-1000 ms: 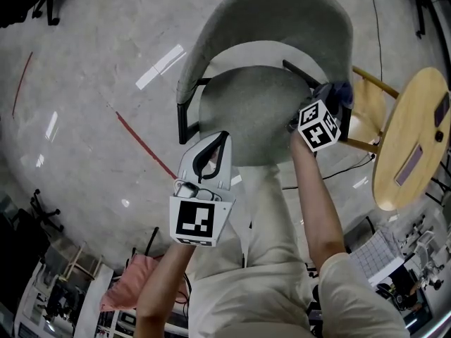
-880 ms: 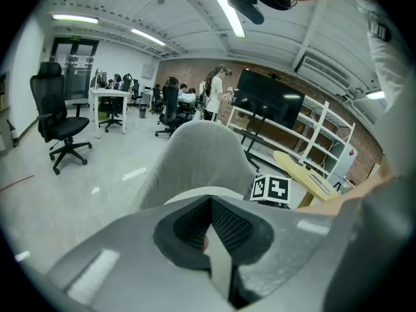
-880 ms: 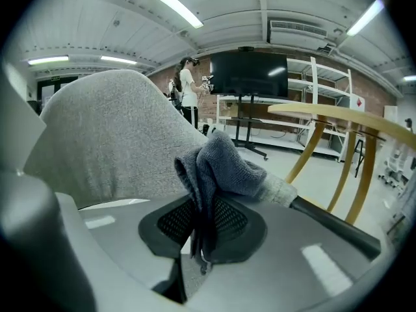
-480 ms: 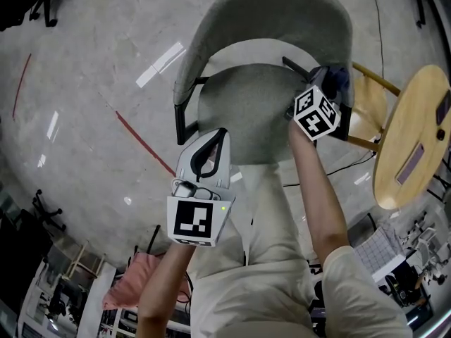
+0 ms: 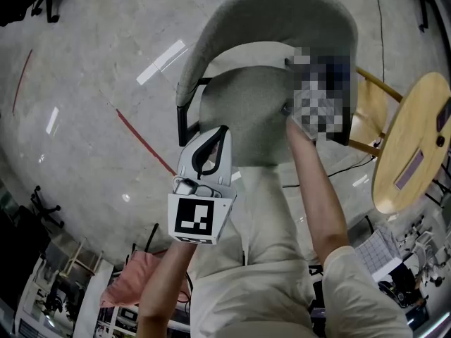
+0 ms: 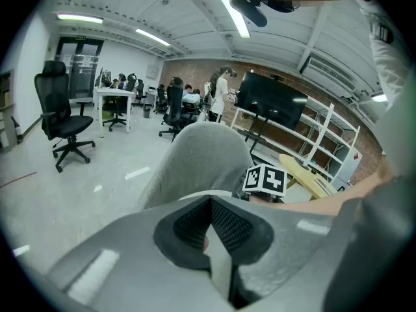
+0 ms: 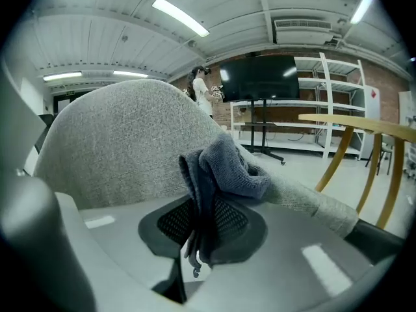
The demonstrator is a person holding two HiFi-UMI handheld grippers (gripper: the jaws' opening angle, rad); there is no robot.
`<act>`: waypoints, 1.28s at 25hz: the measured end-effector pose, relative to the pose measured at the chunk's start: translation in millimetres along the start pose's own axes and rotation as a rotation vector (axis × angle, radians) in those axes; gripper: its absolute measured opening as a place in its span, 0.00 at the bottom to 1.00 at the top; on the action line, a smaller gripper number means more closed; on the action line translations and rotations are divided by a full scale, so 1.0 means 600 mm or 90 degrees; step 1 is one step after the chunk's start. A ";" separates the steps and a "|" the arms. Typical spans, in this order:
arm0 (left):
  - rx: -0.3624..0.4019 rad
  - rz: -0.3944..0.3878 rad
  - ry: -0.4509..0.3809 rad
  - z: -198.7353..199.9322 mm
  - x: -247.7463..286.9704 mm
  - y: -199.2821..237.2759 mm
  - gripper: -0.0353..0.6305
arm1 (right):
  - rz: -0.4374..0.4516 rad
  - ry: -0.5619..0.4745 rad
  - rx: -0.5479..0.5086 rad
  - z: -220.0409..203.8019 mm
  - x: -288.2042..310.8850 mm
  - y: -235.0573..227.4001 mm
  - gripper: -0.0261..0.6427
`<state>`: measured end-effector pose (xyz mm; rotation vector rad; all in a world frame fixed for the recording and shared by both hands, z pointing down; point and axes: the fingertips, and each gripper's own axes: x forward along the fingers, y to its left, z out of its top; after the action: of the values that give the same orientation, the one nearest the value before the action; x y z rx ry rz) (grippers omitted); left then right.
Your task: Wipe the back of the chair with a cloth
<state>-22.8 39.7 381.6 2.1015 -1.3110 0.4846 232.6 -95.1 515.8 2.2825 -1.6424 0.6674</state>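
The grey upholstered chair (image 5: 261,20) stands in front of me, its curved back (image 7: 123,142) filling the left of the right gripper view. My right gripper (image 7: 203,229) is shut on a blue-grey cloth (image 7: 224,164), which bunches up over the jaws close to the inner right side of the chair back. In the head view that gripper is under a mosaic patch by the chair's right arm. My left gripper (image 5: 220,138) hovers over the seat's front edge (image 5: 246,153), shut with nothing in it. Its own view shows the chair back (image 6: 201,155) ahead.
A round wooden table (image 5: 412,146) on slanted legs stands right of the chair. A red line (image 5: 144,143) crosses the shiny floor at left. Black office chairs (image 6: 65,116), desks, people and shelving stand far behind. Something pink (image 5: 134,280) lies near my feet.
My right gripper with the cloth has moved a little up along the chair's right side toward the back. The left gripper has barely shifted.
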 end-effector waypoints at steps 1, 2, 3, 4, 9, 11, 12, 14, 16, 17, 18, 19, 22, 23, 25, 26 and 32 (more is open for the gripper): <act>-0.001 0.001 -0.001 0.001 0.001 0.001 0.06 | 0.003 -0.001 0.003 0.002 0.000 0.004 0.14; -0.001 0.001 -0.001 0.002 0.001 0.001 0.06 | 0.005 -0.002 0.006 0.004 0.000 0.006 0.14; -0.001 0.000 -0.003 0.003 0.002 0.001 0.06 | 0.007 -0.003 0.009 0.007 -0.001 0.009 0.14; -0.001 -0.001 -0.004 0.005 0.002 0.001 0.06 | 0.011 -0.006 0.012 0.010 -0.003 0.013 0.14; -0.003 -0.001 -0.005 0.007 0.006 0.007 0.06 | 0.036 -0.022 0.013 0.031 -0.003 0.043 0.14; -0.002 -0.001 -0.003 0.005 0.007 0.008 0.06 | 0.042 -0.028 0.012 0.038 -0.003 0.053 0.14; -0.002 -0.001 -0.002 0.005 0.008 0.008 0.06 | 0.046 -0.032 0.010 0.042 -0.004 0.058 0.14; -0.003 -0.003 -0.004 0.009 0.008 0.009 0.06 | 0.057 -0.044 0.000 0.053 -0.007 0.071 0.14; -0.005 -0.004 -0.006 0.012 0.009 0.013 0.06 | 0.071 -0.059 -0.011 0.065 -0.009 0.087 0.14; -0.006 -0.003 -0.006 0.012 0.010 0.015 0.06 | 0.078 -0.065 -0.015 0.071 -0.010 0.094 0.14; -0.007 -0.002 -0.006 0.012 0.010 0.017 0.06 | 0.084 -0.070 -0.018 0.076 -0.010 0.100 0.14; -0.008 0.000 -0.006 0.011 0.009 0.020 0.06 | 0.088 -0.073 -0.020 0.080 -0.011 0.105 0.14; -0.007 0.005 -0.008 0.010 0.006 0.027 0.06 | 0.102 -0.079 -0.027 0.090 -0.013 0.119 0.14; -0.008 0.006 -0.009 0.011 0.005 0.028 0.06 | 0.110 -0.082 -0.034 0.094 -0.015 0.126 0.15; -0.009 0.010 -0.007 0.005 0.002 0.033 0.06 | 0.131 -0.091 -0.058 0.104 -0.019 0.144 0.15; -0.011 0.012 -0.006 0.003 0.000 0.035 0.06 | 0.142 -0.096 -0.072 0.108 -0.021 0.154 0.15; -0.018 0.016 -0.008 0.001 -0.004 0.045 0.06 | 0.168 -0.117 -0.153 0.108 -0.023 0.196 0.15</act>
<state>-48.3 32.1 387.7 2.0698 -1.3456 0.4615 132.4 -152.4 445.7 2.0283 -2.0105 0.2966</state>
